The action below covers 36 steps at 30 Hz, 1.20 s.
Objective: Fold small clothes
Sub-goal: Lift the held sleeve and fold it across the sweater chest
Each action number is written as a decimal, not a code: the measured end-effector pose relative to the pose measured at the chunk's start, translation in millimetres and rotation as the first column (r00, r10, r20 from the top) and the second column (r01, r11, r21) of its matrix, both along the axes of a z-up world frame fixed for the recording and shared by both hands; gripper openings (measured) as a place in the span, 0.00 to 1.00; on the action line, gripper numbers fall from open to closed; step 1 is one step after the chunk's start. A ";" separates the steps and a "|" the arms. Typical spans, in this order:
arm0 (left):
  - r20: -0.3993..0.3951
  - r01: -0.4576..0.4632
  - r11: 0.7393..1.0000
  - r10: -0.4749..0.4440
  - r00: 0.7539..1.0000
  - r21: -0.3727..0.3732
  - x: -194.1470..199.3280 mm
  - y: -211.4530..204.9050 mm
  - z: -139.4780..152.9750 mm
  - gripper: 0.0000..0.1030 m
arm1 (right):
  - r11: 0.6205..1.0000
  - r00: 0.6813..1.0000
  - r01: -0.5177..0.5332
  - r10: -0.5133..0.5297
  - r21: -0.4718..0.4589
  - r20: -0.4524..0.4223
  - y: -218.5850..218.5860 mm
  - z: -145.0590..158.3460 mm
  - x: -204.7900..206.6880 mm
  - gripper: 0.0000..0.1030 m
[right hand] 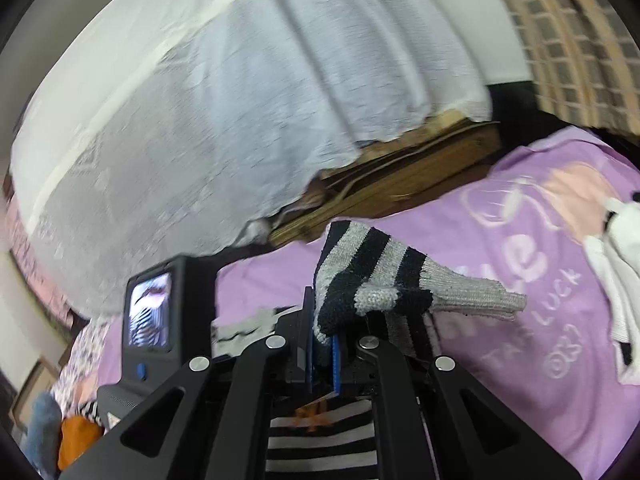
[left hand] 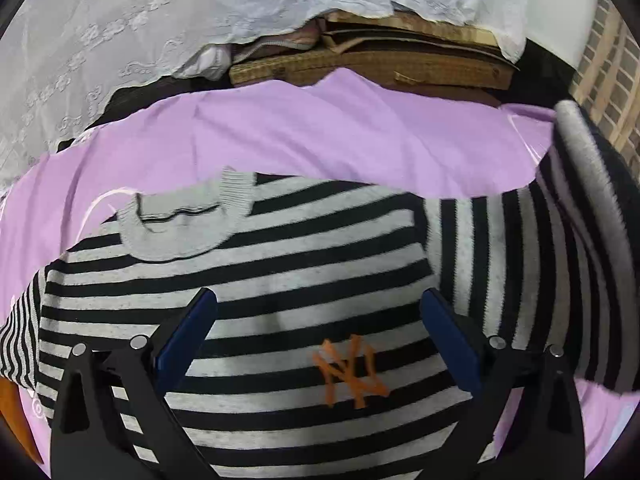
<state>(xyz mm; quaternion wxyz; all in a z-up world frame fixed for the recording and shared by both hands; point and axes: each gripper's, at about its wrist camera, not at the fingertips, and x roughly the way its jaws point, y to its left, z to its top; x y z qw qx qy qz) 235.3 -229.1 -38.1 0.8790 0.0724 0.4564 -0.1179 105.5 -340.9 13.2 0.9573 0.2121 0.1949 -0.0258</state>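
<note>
A small grey-and-black striped sweater [left hand: 280, 272] with an orange NY logo [left hand: 350, 372] lies flat on a purple sheet [left hand: 320, 140], collar toward the far left. My left gripper [left hand: 318, 336] hovers open over its chest, holding nothing. The sweater's right sleeve [left hand: 580, 216] is lifted up at the right. In the right wrist view my right gripper [right hand: 324, 344] is shut on that sleeve [right hand: 384, 276], with the grey cuff sticking out to the right above the sheet [right hand: 500, 380].
A white embroidered cloth [left hand: 160, 20] drapes over stacked cardboard and a woven mat [left hand: 380, 64] behind the sheet. The left gripper's camera unit [right hand: 154, 312] shows at the right view's left. A white garment [right hand: 616, 264] lies at the right. Orange and blue items [right hand: 76, 440] sit low left.
</note>
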 end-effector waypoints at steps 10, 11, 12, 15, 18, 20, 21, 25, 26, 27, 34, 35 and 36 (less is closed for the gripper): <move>0.040 -0.114 0.993 0.116 0.992 -0.035 11.4 71.3 17.3 0.96 | 0.986 0.990 -0.133 0.128 -0.099 -0.051 85.1 8.8 32.1 0.08; 0.046 -0.130 0.991 0.131 0.990 -0.030 12.7 82.1 16.2 0.96 | 0.983 0.988 -0.150 0.143 -0.108 -0.062 94.8 8.1 35.7 0.08; 0.049 -0.141 0.990 0.142 0.989 -0.024 13.6 89.4 14.5 0.96 | 0.981 0.986 -0.158 0.150 -0.112 -0.070 100.1 7.0 39.3 0.08; 0.035 -0.195 0.981 0.195 0.980 -0.004 19.1 118.3 1.7 0.96 | 0.974 0.977 -0.196 0.184 -0.117 -0.105 121.8 -1.4 51.8 0.08; 0.008 -0.256 0.967 0.256 0.967 0.008 24.9 149.8 -11.1 0.96 | 0.965 0.968 -0.225 0.205 -0.137 -0.143 145.3 -14.3 62.2 0.08; -0.010 -0.311 0.950 0.311 0.950 0.006 27.2 175.5 -17.9 0.96 | 0.957 0.960 -0.243 0.215 -0.156 -0.180 160.7 -25.9 69.6 0.08; -0.020 -0.330 0.944 0.330 0.944 0.001 27.7 184.5 -19.5 0.96 | 0.951 0.953 -0.257 0.220 -0.172 -0.206 169.6 -34.2 73.1 0.08; -0.040 -0.436 0.900 0.435 0.900 -0.018 20.6 230.1 -28.1 0.96 | 0.895 0.889 -0.361 0.245 -0.263 -0.386 205.4 -74.4 89.3 0.26; -0.044 -0.453 0.891 0.451 0.891 -0.027 16.8 240.5 -30.2 0.96 | 0.877 0.865 -0.397 0.259 -0.269 -0.430 211.6 -83.7 92.0 0.35; -0.051 -0.464 0.885 0.462 0.885 -0.037 13.1 249.2 -32.9 0.96 | 0.862 0.846 -0.423 0.266 -0.280 -0.462 217.3 -92.3 91.9 0.36; -0.024 -0.456 0.890 0.455 0.890 -0.019 -7.0 265.3 -42.4 0.96 | 0.840 0.836 -0.479 0.348 -0.255 -0.424 212.9 -70.6 49.8 0.55; -0.017 -0.450 0.893 0.450 0.893 -0.014 -7.5 264.7 -44.1 0.96 | 0.843 0.840 -0.478 0.355 -0.248 -0.411 209.3 -66.0 46.0 0.60; -0.010 -0.447 0.895 0.447 0.895 -0.002 -8.8 262.7 -45.6 0.96 | 0.850 0.846 -0.471 0.359 -0.237 -0.395 203.6 -61.3 41.4 0.63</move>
